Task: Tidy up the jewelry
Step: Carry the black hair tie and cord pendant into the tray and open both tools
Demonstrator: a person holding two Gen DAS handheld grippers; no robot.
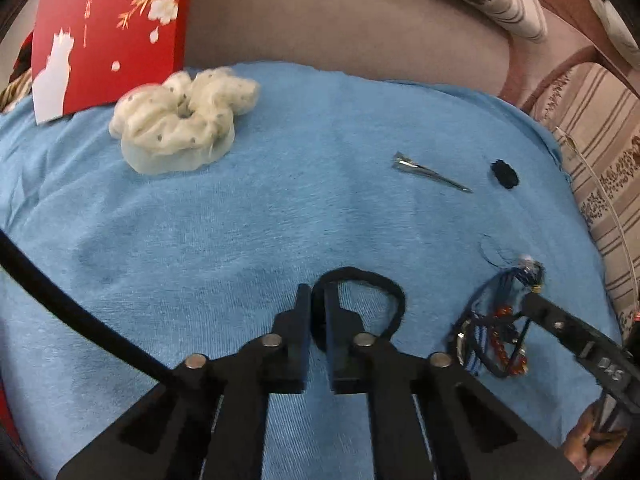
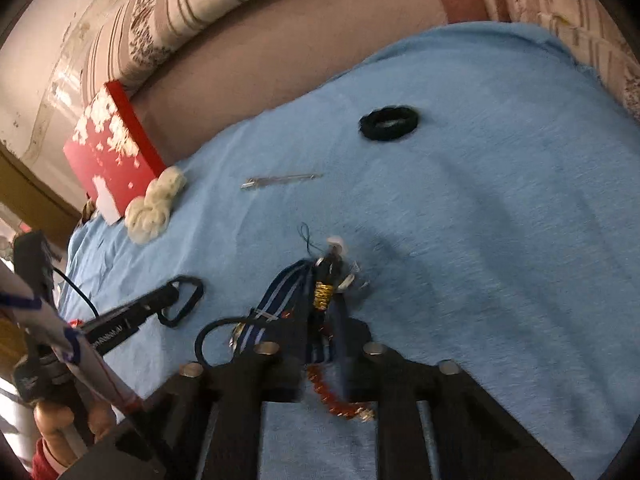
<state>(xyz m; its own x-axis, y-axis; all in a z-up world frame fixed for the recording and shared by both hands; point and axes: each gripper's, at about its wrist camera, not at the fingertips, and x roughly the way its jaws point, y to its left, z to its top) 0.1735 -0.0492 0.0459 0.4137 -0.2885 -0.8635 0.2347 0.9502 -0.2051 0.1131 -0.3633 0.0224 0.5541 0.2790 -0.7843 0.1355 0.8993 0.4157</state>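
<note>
On fuzzy blue towel [image 1: 240, 220] | left gripper [image 1: 318, 292] pinches black elastic loop [image 1: 396, 300] | right gripper [image 2: 320, 320] seemingly clamps beaded bracelets [image 2: 332, 400] (blurred)

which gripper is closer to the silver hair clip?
Right gripper, slightly: the hair clip lies on the cloth just ahead of it. The left gripper sits further off, the clip ahead and to its right.

Both tongs matte black plastic: left tongs [image 1: 318, 300], right tongs [image 2: 320, 344]. Flat rectangular fingers [image 1: 299, 332] on angled linkage arms, round silver pin heads [image 1: 272, 340] at pivots. Black cable [image 1: 80, 320] off left body. Raised lettering on side arms, illegible. Red cuff [image 2: 42, 462] at wrist, white-and-blue sleeve [image 2: 48, 320] above.
</note>
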